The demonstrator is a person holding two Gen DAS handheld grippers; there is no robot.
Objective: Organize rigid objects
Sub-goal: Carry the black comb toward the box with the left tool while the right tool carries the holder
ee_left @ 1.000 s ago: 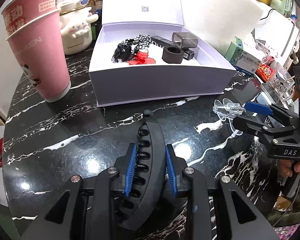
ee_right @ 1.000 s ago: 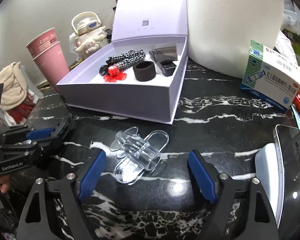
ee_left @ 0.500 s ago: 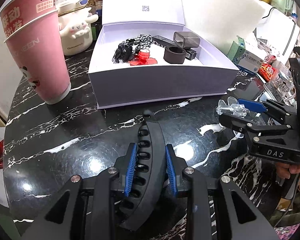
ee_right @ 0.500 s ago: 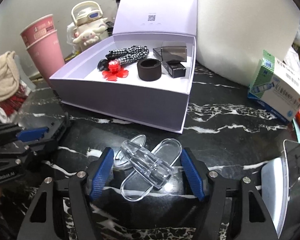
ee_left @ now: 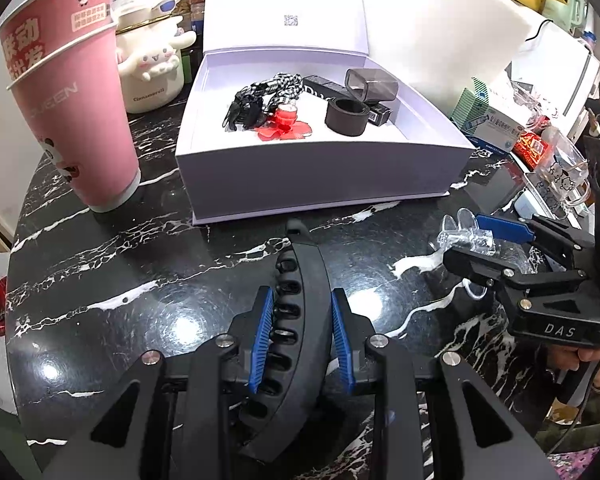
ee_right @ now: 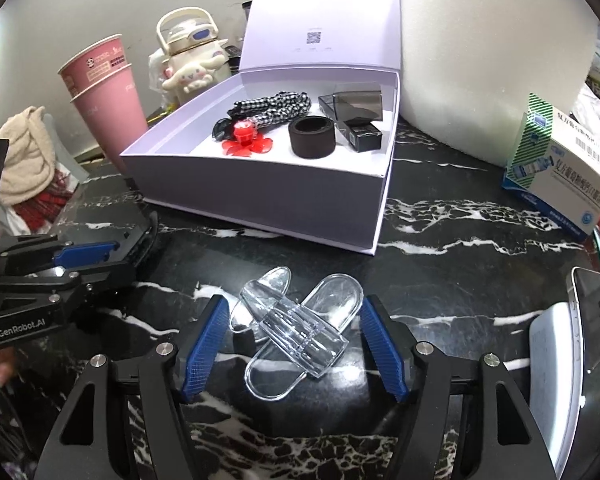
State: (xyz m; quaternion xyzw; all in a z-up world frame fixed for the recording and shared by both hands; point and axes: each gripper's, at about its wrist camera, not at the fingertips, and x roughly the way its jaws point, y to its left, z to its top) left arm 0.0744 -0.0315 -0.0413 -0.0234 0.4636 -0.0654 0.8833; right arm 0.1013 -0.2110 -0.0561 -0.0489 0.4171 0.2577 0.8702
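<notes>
Left wrist view
Your left gripper point(ee_left: 302, 320): clamped on a curved black plastic hair clip point(ee_left: 300, 300) with a row of slots, held over the black white-veined marble table point(ee_left: 100, 280).
Open box: the lavender-white cardboard box point(ee_left: 312, 176) with its lid up sits at 12 o'clock from your gripper; inside lie a checked fabric band point(ee_left: 276, 88), a red flower-shaped piece point(ee_left: 284, 126), a dark ring-shaped band point(ee_left: 347, 116) and small black boxes point(ee_left: 374, 92).
Cups: two stacked pink paper cups point(ee_left: 72, 112) stand at 10 o'clock.
Your right gripper point(ee_left: 472, 236): at 3 o'clock, around the clear piece.

Right wrist view
Your right gripper point(ee_right: 292, 340): its jaws have just been closing; the blue pads point(ee_right: 204, 340) sit just beside the piece, and you cannot tell whether they touch it.
Clear plastic hair clip point(ee_right: 296, 328): it lies on the table between the pads, at 6 o'clock from the open box point(ee_right: 260, 196).
Medicine carton point(ee_right: 560, 168): a white and blue one rests at 2 o'clock.
Your left gripper point(ee_right: 84, 252): at 9 o'clock.
</notes>
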